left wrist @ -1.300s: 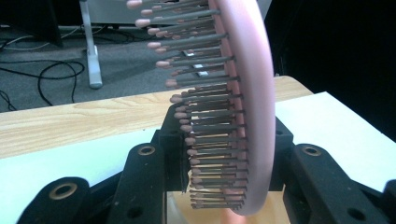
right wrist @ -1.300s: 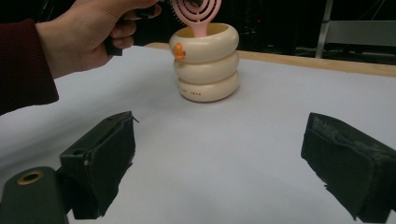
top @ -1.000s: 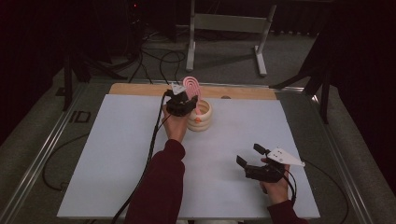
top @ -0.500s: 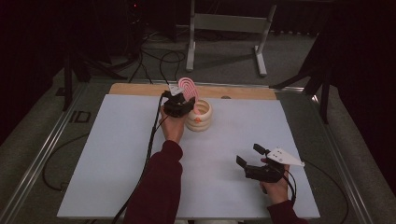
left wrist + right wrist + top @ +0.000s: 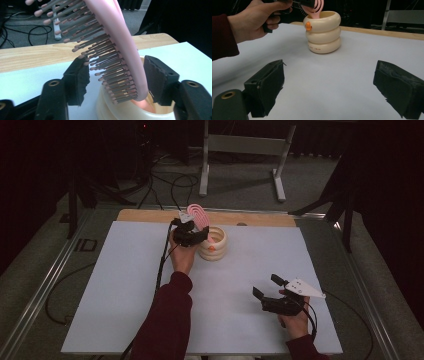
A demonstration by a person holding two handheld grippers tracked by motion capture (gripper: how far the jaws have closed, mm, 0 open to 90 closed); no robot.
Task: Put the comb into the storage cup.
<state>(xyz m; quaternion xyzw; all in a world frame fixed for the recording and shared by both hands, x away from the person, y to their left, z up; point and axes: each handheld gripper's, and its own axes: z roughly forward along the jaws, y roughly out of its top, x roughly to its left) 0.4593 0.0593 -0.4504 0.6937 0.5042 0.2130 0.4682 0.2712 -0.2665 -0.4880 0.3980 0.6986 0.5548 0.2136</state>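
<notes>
- The cream cup (image 5: 213, 243), a stack of three bulging rings, stands toward the far side of the white table (image 5: 115, 285); everything else is placed from it.
- A pink hairbrush (image 5: 117, 42) leans in the cup, handle end down inside, bristled head up and tilted away from the person.
- The left gripper (image 5: 192, 235) sits just beside the cup's rim, its jaws on either side of the brush. A gap shows at the bristle side, so I cannot tell whether it is pinching the brush or merely bracketing it.
- The right gripper (image 5: 272, 292) rests well apart from the cup, nearer the person, jaws spread wide and holding nothing.
- Risk, as I judge it: the cup looks light and tall, so a sideways pull on the brush could tip it or drag it along the table.
- The jaws meet bristles on one side, so a grip there may slip or twist.
- Faint lettering marks the cup's lowest ring, too small to read; an orange dot (image 5: 308, 25) sits on the top ring.
</notes>
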